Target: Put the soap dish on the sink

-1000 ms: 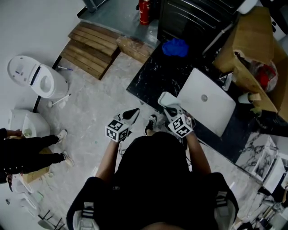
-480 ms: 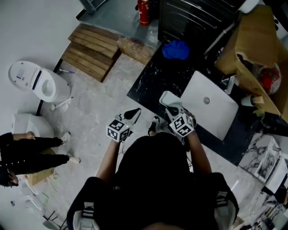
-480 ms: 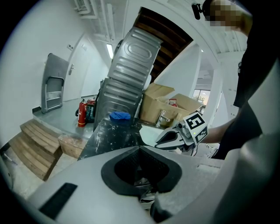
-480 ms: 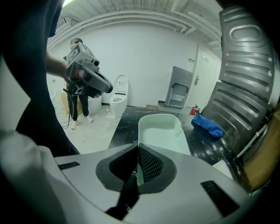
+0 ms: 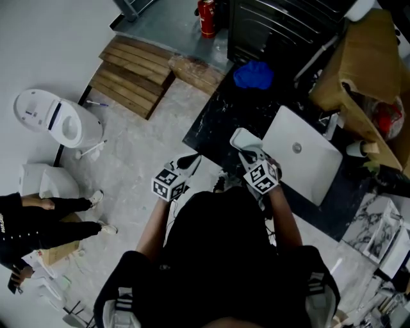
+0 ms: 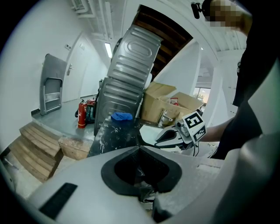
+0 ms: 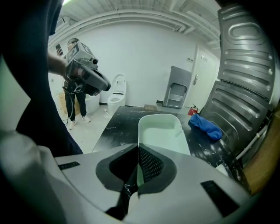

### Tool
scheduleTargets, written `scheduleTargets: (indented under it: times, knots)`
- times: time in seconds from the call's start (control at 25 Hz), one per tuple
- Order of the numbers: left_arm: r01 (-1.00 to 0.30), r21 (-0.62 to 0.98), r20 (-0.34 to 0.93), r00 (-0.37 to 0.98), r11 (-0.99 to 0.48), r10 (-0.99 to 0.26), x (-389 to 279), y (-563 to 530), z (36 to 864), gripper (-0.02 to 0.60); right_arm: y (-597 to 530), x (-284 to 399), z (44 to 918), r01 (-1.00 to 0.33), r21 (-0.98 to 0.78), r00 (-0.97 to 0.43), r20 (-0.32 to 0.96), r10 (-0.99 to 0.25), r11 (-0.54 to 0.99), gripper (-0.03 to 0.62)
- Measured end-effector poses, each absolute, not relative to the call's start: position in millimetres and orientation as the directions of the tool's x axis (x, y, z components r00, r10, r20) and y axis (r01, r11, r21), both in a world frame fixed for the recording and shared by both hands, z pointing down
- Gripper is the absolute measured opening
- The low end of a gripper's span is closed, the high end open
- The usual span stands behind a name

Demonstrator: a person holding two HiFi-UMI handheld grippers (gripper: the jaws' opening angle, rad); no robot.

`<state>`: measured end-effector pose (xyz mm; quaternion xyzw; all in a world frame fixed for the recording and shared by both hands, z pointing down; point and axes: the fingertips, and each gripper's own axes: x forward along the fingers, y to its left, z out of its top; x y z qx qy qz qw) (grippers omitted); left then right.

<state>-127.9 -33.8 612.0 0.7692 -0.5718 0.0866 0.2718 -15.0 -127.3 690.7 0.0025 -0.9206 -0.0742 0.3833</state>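
The soap dish is a pale, rounded-rectangular tray held just above the black marble counter. My right gripper is shut on its near rim. In the right gripper view the dish stretches away from the right gripper, its thin edge pinched between the jaws. The white sink, with a round drain, lies on the counter just right of the dish. My left gripper hovers over the floor left of the counter, shut and holding nothing; in its own view the left gripper has its jaws together.
A blue cloth lies at the counter's far end, before a dark metal cabinet. Cardboard boxes crowd the right. On the floor are a wooden pallet, a fire extinguisher, a toilet and a person.
The right gripper and the dish have edged slightly rightward, toward the sink. The person at the left has shifted. The left gripper has stayed in place.
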Motion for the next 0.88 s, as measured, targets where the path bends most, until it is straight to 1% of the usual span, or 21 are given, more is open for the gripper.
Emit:
scheduleTargets:
  times: [0.4, 0.88]
  knots:
    - [-0.93, 0.3, 0.432, 0.331, -0.212, -0.839, -138, -53, 609, 0.0, -134, -25, 693, 0.064, 0.142, -0.707, 0.705, -0.055, 0.988, -0.002]
    - [-0.93, 0.288, 0.424, 0.338, -0.229, -0.84, -142, -74, 601, 0.0, -142, -19, 692, 0.038, 0.129, -0.7, 0.711, -0.065, 0.991, -0.002]
